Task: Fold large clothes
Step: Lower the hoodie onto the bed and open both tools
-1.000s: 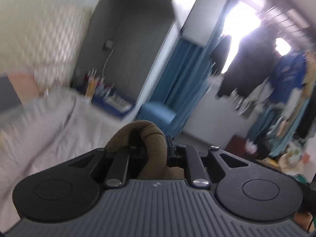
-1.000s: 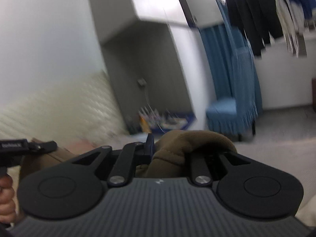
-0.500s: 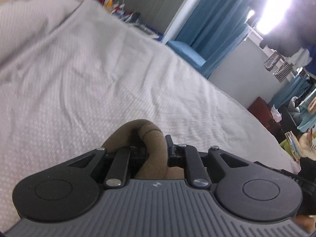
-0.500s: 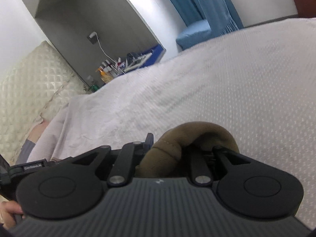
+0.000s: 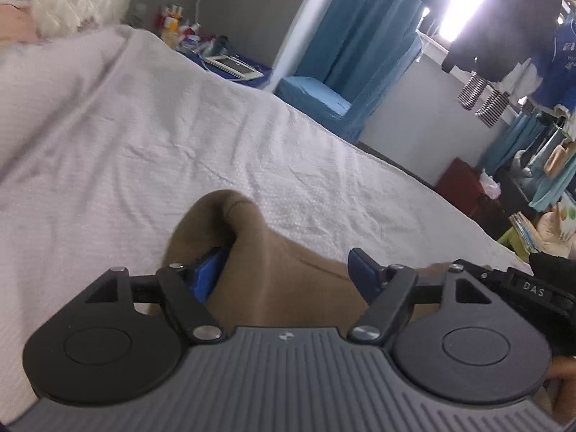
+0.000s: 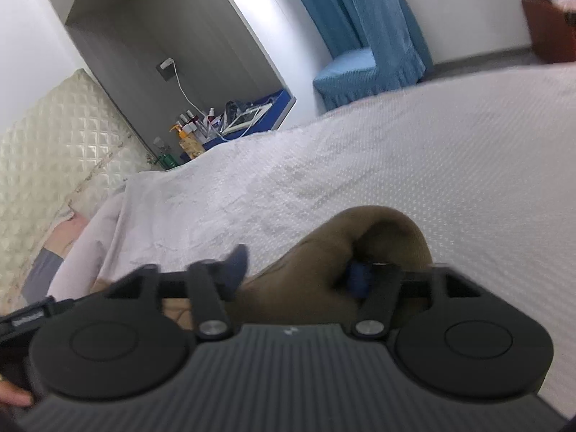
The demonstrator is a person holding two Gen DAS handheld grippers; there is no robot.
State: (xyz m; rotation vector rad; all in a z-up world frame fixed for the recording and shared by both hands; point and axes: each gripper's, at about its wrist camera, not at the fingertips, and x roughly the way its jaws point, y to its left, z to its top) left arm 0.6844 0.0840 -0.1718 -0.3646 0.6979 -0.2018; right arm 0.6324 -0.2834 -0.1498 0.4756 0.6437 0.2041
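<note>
A brown garment [image 5: 230,216] rests bunched on the white bedsheet [image 5: 144,136]. In the left wrist view my left gripper [image 5: 286,262] has its jaws opening, and the cloth lies loosely between the blue pads [image 5: 363,270] without being pressed. In the right wrist view the same brown garment [image 6: 381,230] humps over the right finger of my right gripper [image 6: 298,262]. Its jaws are opening too, the left finger [image 6: 235,262] standing apart from the fabric. Both grippers sit low over the bed [image 6: 432,165].
A blue covered chair [image 5: 313,97] and blue curtain stand past the bed's far edge. A low stand with bottles [image 6: 187,133] sits by the quilted headboard [image 6: 43,136]. Hanging clothes [image 5: 504,28] and a red-brown cabinet [image 5: 464,183] are at the right.
Both grippers have come down from the air onto the bed with the brown garment. Their jaws, shut on the cloth before, now stand apart.
</note>
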